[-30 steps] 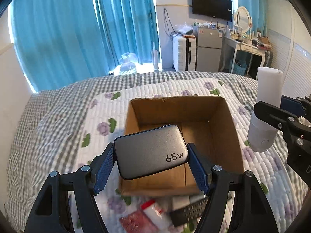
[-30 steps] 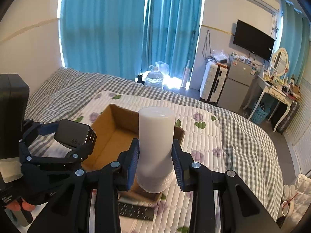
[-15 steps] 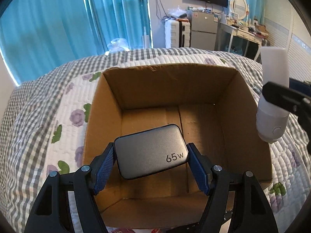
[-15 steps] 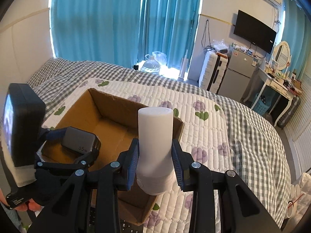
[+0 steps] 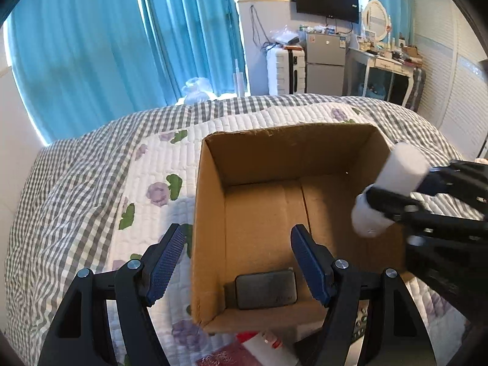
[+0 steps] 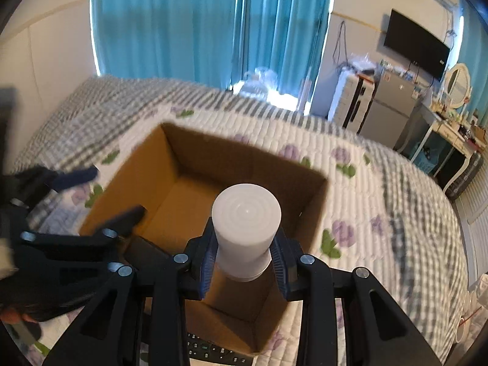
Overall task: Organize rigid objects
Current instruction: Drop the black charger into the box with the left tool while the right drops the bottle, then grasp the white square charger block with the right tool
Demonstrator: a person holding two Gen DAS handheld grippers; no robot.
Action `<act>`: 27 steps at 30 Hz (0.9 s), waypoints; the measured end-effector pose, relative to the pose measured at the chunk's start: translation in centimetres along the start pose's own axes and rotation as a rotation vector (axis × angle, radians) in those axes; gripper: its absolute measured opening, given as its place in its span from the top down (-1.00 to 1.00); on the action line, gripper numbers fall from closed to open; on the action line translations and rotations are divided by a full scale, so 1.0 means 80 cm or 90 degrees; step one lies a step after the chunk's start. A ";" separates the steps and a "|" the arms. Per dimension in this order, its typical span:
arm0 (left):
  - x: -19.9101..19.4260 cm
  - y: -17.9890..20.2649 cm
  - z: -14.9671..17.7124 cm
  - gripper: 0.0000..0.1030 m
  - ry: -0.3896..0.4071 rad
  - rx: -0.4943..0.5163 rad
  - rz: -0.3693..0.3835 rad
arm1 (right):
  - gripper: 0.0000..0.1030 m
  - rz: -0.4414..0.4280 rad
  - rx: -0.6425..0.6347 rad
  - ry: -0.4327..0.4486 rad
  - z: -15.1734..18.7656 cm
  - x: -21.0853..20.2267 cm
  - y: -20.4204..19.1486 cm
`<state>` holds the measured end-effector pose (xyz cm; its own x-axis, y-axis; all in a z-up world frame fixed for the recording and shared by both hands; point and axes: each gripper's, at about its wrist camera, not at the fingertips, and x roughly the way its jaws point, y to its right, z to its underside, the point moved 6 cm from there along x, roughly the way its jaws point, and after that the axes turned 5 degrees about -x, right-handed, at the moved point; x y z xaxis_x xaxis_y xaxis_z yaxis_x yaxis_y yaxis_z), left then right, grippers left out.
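Note:
An open cardboard box (image 5: 210, 213) stands on the bed and also shows in the right wrist view (image 6: 170, 155). A dark grey 65 W charger (image 5: 266, 288) lies on the box floor near its front wall. My left gripper (image 5: 236, 262) is open and empty above the box's front left corner. My right gripper (image 6: 244, 262) is shut on a white cylindrical bottle (image 6: 245, 231), tilted over the box's right side. The bottle also shows in the left wrist view (image 5: 387, 195).
A black remote (image 6: 213, 352) lies on the quilt in front of the box, with a red-and-white packet (image 5: 259, 340) beside it. The bed carries a floral quilt (image 5: 170, 164) over a checked sheet. Curtains, a fridge and a dresser stand beyond.
My left gripper has opened and let go of the charger, which now lies in the box. My right gripper has moved over the box and tilted the bottle.

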<state>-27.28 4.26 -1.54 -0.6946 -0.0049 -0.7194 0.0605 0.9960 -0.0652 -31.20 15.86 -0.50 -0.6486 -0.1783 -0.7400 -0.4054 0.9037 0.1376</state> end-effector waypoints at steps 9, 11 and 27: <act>-0.053 -0.013 0.009 -0.53 0.026 -0.016 0.015 | -0.35 0.037 0.037 0.012 -0.003 -0.028 0.014; -0.071 -0.017 0.014 -0.64 0.034 -0.024 0.020 | -0.36 0.044 0.047 0.021 -0.004 -0.054 0.019; -0.111 -0.045 0.112 -0.80 -0.009 -0.129 0.021 | -0.60 0.106 0.052 0.023 0.101 -0.147 -0.021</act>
<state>-14.90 -0.08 -1.17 -0.6846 0.0279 -0.7284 -0.0642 0.9931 0.0984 -17.69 19.57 2.65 -0.7255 -0.0353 -0.6873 -0.2377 0.9501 0.2021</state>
